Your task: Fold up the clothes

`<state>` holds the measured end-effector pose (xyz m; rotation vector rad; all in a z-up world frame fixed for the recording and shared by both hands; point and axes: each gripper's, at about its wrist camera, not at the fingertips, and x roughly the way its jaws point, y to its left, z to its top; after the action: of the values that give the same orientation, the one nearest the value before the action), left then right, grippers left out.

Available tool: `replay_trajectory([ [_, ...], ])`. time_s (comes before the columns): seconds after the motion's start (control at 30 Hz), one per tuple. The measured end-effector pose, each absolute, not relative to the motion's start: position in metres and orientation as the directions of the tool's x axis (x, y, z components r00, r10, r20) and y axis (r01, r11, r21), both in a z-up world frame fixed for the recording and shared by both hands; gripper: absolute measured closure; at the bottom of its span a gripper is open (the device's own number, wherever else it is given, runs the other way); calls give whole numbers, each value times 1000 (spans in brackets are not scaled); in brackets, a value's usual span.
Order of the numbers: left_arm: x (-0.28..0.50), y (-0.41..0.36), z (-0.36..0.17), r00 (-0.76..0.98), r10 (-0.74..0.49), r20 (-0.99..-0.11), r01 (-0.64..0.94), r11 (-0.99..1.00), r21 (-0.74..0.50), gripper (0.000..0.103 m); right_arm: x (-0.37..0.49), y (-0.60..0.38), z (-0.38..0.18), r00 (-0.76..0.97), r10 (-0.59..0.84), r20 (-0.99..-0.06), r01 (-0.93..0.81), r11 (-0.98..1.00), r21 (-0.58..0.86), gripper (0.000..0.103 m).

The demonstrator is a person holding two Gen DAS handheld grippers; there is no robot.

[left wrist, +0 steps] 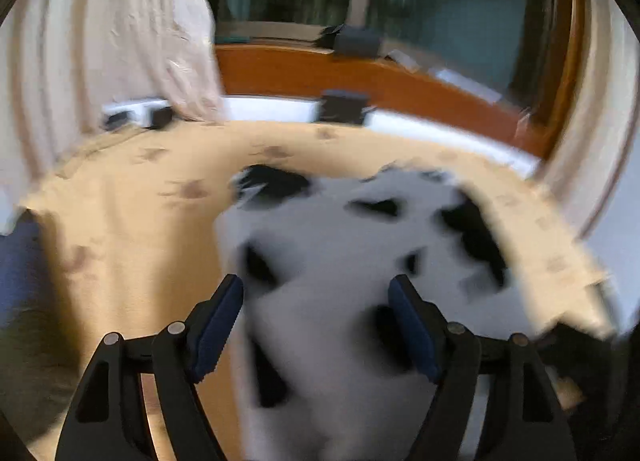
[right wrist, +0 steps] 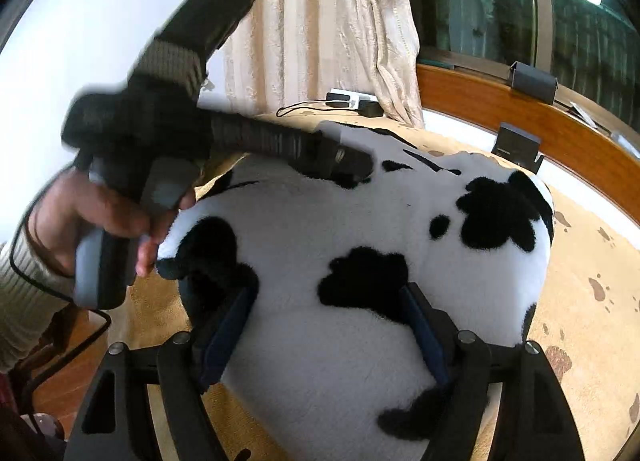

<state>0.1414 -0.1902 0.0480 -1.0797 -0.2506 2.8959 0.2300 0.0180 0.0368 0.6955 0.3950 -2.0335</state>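
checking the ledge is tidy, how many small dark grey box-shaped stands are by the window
2: one dark grey box-shaped stand on the orange wooden ledge, one below it, by the bed. Others may be hidden.

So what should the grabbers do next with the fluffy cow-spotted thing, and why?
Probably close the right gripper on the cow-print garment. Its jaws are open with the fleece bunched between them, so it isn't held yet. The left gripper is open over the same garment too, and that view is blurred. The garment lies rumpled on the beige paw-print cover, so it likely needs lifting before any fold.
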Motion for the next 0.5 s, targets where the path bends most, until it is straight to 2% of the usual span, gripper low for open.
replay_trajectory([
  [0.1,142,-212,31,-734,174,-657,54,-949,-312,19,221,33,48,-387,-709,-590,852,-519,65,24],
  [0.17,145,-211,36,-746,157,-647,48,-956,-288,19,215,43,55,-391,-725,-566,836,-537,110,24],
  [0.33,153,-202,65,-772,80,-631,40,-984,-174,18,211,59,56,-458,-689,-563,800,-595,78,24],
  [0.43,169,-193,94,-815,21,-580,45,-994,-100,16,209,68,57,-496,-664,-559,776,-628,59,24],
  [0.5,179,-182,109,-837,46,-546,6,-996,-94,11,208,74,58,-521,-647,-556,759,-650,46,24],
])
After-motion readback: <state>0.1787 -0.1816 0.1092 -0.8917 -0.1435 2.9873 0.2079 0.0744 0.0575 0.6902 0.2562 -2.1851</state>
